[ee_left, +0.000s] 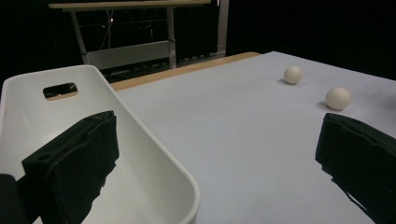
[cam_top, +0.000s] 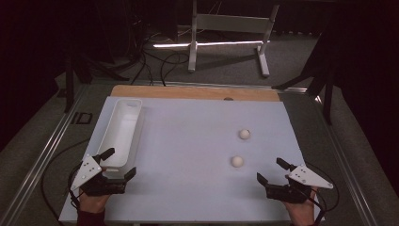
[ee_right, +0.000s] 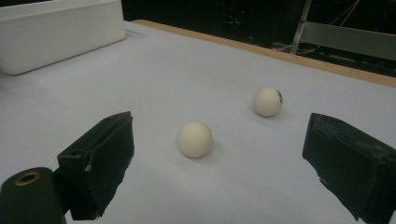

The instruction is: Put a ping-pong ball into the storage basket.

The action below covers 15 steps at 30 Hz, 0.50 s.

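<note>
With its jaws spread and empty, the right gripper [cam_top: 272, 170] faces the near ball [cam_top: 237, 161], just ahead-left of it.

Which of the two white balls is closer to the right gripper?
The nearer ball, plain white, sits just ahead of the right gripper. The other ball lies farther back and has a dark mark.

Both hands hold grippers low, left gripper [cam_top: 116, 164] and right gripper [cam_top: 271, 170] fingers apparently spread.
</note>
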Available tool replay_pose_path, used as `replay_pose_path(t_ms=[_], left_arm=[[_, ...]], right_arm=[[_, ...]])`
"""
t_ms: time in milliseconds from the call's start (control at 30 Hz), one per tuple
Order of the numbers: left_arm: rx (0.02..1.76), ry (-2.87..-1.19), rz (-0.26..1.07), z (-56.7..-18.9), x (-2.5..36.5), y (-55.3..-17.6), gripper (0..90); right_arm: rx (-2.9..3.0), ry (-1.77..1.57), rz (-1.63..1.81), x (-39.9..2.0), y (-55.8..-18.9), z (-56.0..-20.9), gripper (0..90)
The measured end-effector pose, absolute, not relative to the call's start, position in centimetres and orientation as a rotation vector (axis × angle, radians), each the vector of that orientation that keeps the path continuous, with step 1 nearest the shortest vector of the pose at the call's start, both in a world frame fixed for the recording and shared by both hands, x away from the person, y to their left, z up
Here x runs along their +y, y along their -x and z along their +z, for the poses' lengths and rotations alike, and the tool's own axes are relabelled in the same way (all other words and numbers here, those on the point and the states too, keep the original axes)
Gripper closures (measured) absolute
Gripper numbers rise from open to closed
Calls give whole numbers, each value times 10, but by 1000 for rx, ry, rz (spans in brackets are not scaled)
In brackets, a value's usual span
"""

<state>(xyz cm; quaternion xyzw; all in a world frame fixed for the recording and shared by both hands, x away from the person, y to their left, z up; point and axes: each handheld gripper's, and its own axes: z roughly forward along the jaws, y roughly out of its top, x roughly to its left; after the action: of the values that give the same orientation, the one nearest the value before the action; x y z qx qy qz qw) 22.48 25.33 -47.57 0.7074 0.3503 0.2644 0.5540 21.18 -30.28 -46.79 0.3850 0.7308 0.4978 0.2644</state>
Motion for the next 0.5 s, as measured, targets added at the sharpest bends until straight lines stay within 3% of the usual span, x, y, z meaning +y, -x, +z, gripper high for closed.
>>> replay_pose_path(t_ms=[500], left_arm=[[830, -1663, 640, -476, 252, -224, 3]], right_arm=[[1990, -1064, 1326, -303, -213, -466, 78]])
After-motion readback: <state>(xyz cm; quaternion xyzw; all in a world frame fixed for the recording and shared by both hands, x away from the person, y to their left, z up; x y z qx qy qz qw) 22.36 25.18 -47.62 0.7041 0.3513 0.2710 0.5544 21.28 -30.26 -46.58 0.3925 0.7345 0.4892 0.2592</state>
